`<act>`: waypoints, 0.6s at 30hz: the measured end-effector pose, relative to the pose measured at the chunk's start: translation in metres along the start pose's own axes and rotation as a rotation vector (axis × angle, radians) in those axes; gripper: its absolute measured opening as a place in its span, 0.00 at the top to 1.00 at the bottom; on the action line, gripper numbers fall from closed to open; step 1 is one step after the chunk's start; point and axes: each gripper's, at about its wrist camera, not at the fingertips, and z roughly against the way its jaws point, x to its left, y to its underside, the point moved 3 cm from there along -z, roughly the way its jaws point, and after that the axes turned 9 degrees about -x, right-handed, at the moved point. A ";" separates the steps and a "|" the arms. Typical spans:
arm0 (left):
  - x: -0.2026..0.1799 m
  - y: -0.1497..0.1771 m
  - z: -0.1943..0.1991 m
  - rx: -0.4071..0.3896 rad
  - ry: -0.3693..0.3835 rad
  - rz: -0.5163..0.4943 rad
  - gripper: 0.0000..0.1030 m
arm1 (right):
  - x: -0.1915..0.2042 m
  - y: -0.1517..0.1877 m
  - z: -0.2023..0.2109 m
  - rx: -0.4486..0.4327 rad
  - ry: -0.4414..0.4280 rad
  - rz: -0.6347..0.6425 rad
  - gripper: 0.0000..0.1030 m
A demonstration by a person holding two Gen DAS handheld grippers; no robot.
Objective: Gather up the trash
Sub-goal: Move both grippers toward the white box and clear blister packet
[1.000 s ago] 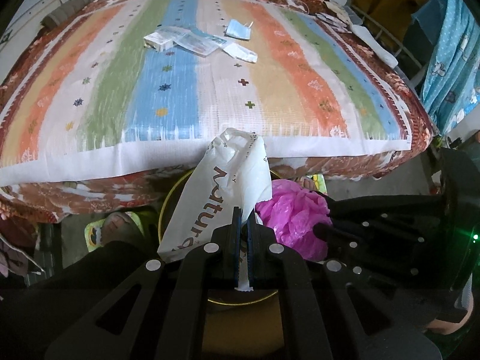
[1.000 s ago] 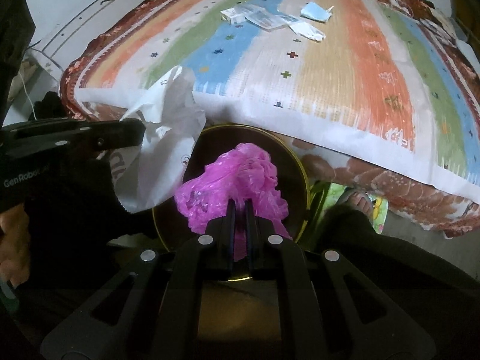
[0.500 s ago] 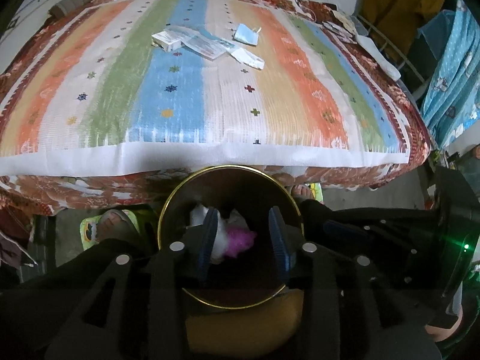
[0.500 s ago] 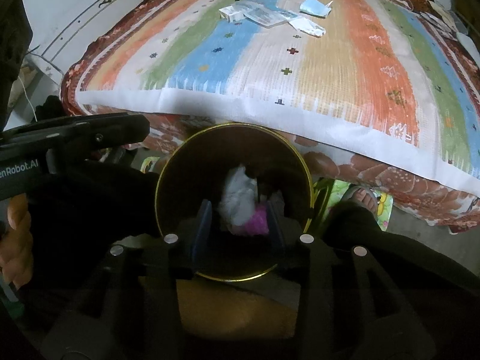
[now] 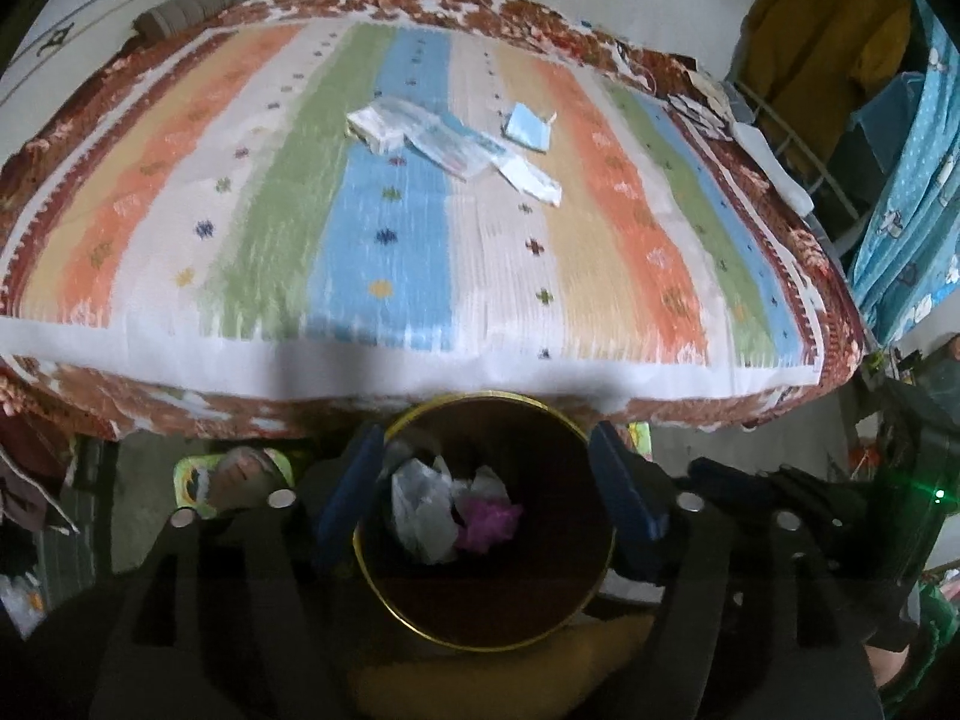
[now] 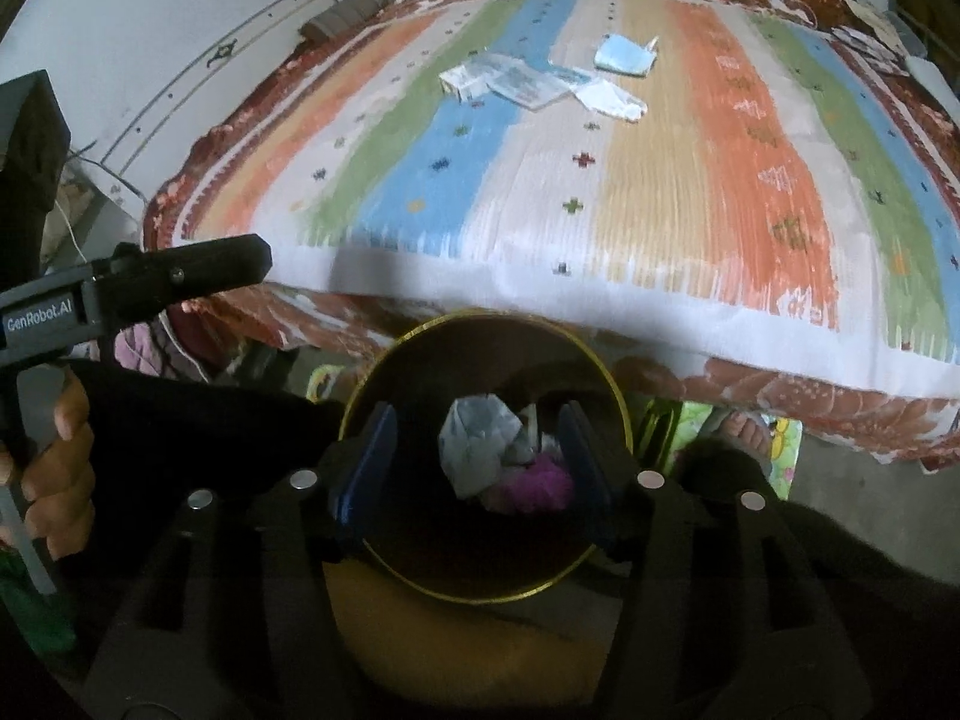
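A round bin with a gold rim [image 5: 576,426] [image 6: 624,414] stands on the floor by the bed's near edge. Inside it lie a white plastic bag [image 5: 420,507] [image 6: 480,447] and a crumpled pink bag [image 5: 489,519] [image 6: 537,486]. My left gripper [image 5: 486,474] hangs over the bin mouth, its jaws opening, with nothing held between them. My right gripper [image 6: 477,450] also hangs over the bin, jaws opening and holding nothing. On the striped bedspread lie several wrappers: a small white box [image 5: 375,126] [image 6: 462,81], a clear packet [image 5: 456,147] [image 6: 528,84], a white wrapper [image 5: 534,180] [image 6: 612,99] and a blue mask [image 5: 528,129] [image 6: 624,57].
The bed [image 5: 180,354] [image 6: 750,312] fills the upper part of both views, its edge just beyond the bin. A person's feet in patterned slippers [image 5: 234,474] [image 6: 756,435] stand either side of the bin. Hanging clothes [image 5: 828,54] and a blue curtain [image 5: 918,192] are at the right.
Both grippers let go of their bags, white from the left and pink from the right, and both bags dropped into the bin. The jaws have spread apart and both grippers have risen a little.
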 end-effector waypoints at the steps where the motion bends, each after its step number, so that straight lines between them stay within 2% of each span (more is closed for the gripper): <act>1: 0.002 -0.003 0.000 -0.007 -0.010 0.000 0.27 | -0.001 -0.003 0.001 -0.007 0.003 0.000 0.44; 5: 0.005 -0.015 0.000 -0.016 -0.036 -0.013 0.25 | 0.000 -0.018 0.003 -0.030 0.003 0.014 0.42; 11: 0.008 -0.035 -0.004 -0.030 -0.072 -0.049 0.21 | 0.002 -0.042 0.005 -0.071 0.002 0.044 0.34; 18: 0.015 -0.064 -0.016 -0.056 -0.138 -0.074 0.09 | 0.003 -0.079 0.002 -0.118 0.000 0.061 0.17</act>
